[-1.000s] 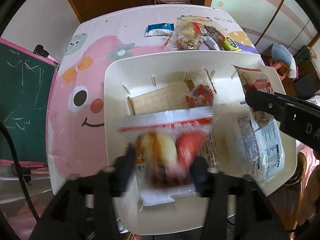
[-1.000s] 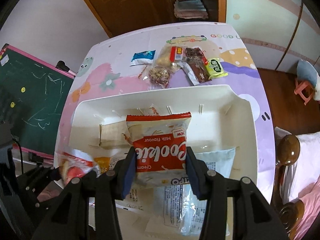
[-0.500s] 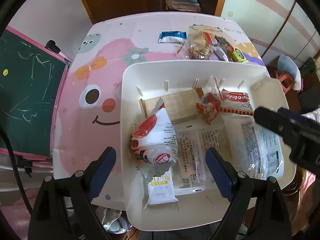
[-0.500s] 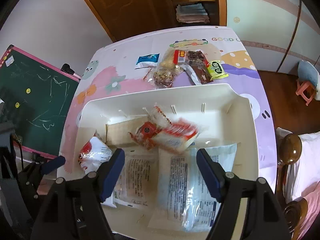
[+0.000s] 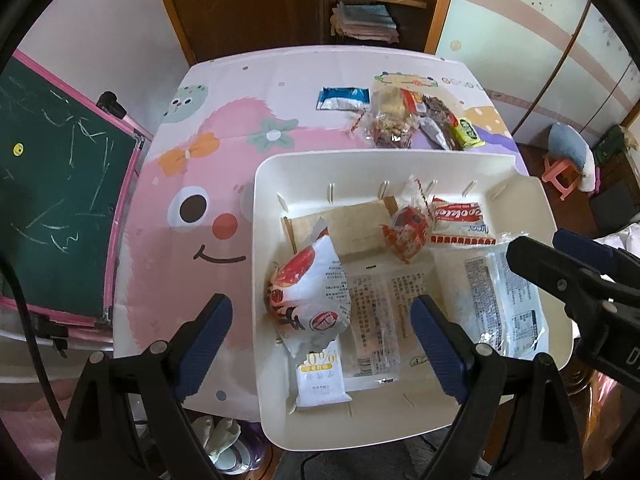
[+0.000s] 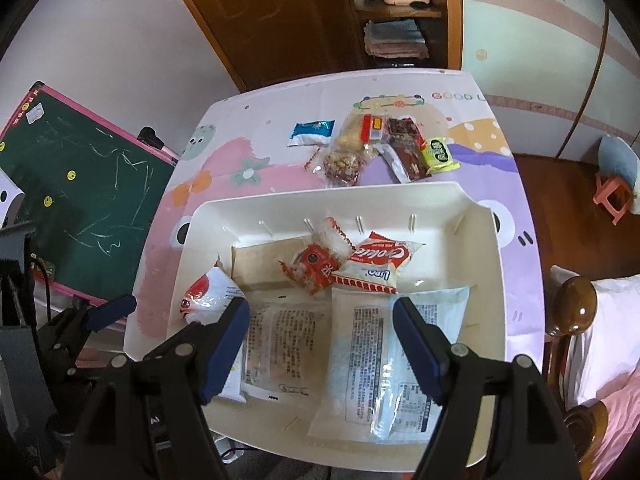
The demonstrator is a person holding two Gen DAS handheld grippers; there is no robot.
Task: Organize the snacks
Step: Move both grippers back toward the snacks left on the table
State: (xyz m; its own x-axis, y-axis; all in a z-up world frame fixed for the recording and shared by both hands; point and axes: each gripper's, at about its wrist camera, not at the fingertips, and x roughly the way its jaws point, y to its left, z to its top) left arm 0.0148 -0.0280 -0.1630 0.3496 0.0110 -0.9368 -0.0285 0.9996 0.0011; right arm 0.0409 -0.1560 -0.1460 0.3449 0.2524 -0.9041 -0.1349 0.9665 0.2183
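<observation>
A white bin (image 5: 268,184) (image 6: 476,248) sits on the cartoon tablecloth and holds several snack packs. A red-and-white bag (image 5: 308,292) (image 6: 208,292) lies at its left. A red cookie pack (image 5: 460,220) (image 6: 380,264) lies near the middle beside a small red packet (image 5: 404,232) (image 6: 316,268). Flat clear packs (image 6: 368,356) cover the bin's floor. My left gripper (image 5: 320,320) is open and empty above the bag. My right gripper (image 6: 320,320) is open and empty above the flat packs.
Several loose snacks (image 5: 416,120) (image 6: 380,148) and a blue packet (image 5: 342,98) (image 6: 310,132) lie on the table behind the bin. A green chalkboard (image 5: 52,184) stands at the left. A chair and bedding (image 6: 580,312) are at the right.
Both grippers have opened and pulled back up. The left one let the red-and-white bag drop into the bin's left side; the right one let the cookie pack drop near the middle.
</observation>
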